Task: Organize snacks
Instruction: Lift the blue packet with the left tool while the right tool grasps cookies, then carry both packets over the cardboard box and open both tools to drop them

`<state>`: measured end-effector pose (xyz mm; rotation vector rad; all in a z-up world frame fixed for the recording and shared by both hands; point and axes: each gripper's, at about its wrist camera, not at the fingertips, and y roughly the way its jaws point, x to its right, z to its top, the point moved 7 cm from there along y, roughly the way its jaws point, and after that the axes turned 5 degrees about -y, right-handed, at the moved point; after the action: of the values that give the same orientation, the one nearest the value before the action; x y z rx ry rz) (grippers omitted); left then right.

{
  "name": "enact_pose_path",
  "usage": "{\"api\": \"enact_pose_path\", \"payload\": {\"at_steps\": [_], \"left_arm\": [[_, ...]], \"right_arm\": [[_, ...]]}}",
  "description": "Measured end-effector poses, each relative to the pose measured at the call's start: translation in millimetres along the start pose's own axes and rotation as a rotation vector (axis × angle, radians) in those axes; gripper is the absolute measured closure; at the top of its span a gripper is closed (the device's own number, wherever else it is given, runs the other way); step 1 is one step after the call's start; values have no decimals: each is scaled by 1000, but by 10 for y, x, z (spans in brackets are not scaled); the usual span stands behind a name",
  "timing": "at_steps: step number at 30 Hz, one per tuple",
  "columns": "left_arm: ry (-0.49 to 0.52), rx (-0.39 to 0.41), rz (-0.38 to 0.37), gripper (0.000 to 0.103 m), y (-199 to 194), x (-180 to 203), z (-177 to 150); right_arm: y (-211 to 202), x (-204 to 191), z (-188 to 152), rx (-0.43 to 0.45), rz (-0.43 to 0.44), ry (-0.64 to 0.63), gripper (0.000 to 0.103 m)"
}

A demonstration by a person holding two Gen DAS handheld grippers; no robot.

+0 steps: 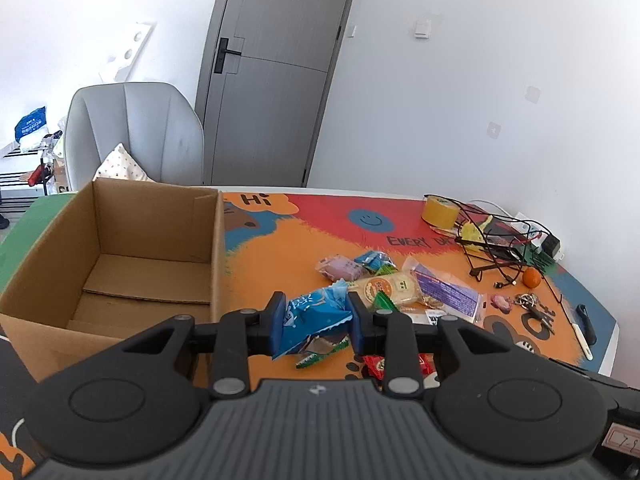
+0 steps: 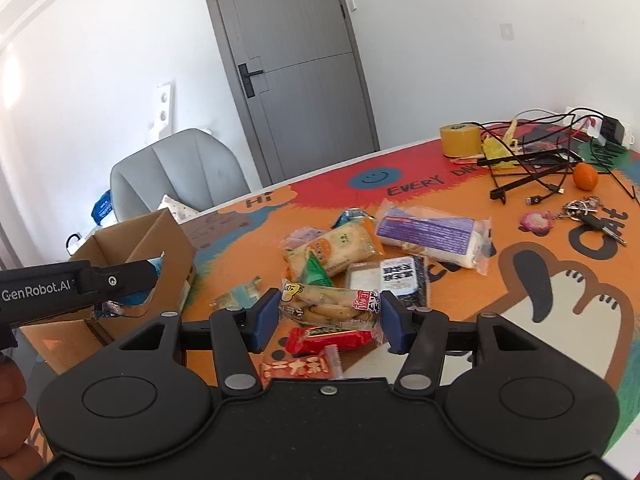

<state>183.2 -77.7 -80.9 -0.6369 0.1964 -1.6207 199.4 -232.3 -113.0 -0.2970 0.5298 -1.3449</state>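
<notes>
My left gripper is shut on a blue snack packet and holds it above the table just right of an open cardboard box. In the right wrist view the left gripper hangs at the box with the blue packet. My right gripper is shut on a clear packet of small biscuits, over red packets. Several more snack packets lie in a pile on the orange mat.
A yellow tape roll, a black wire rack with cables, a tangerine and keys lie at the far right. A grey chair stands behind the box. A grey door is beyond.
</notes>
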Motion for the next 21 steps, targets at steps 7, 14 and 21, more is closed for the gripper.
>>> {"api": "enact_pose_path", "payload": {"at_steps": [7, 14, 21], "left_arm": [[-40, 57, 44, 72, -160, -301, 208], [-90, 98, 92, 72, -215, -644, 367], [-153, 105, 144, 72, -155, -1025, 431]], "right_arm": [[59, -321, 145, 7, 66, -26, 50], [114, -663, 293, 27, 133, -53, 50], [257, -982, 420, 34, 191, -70, 50]]}}
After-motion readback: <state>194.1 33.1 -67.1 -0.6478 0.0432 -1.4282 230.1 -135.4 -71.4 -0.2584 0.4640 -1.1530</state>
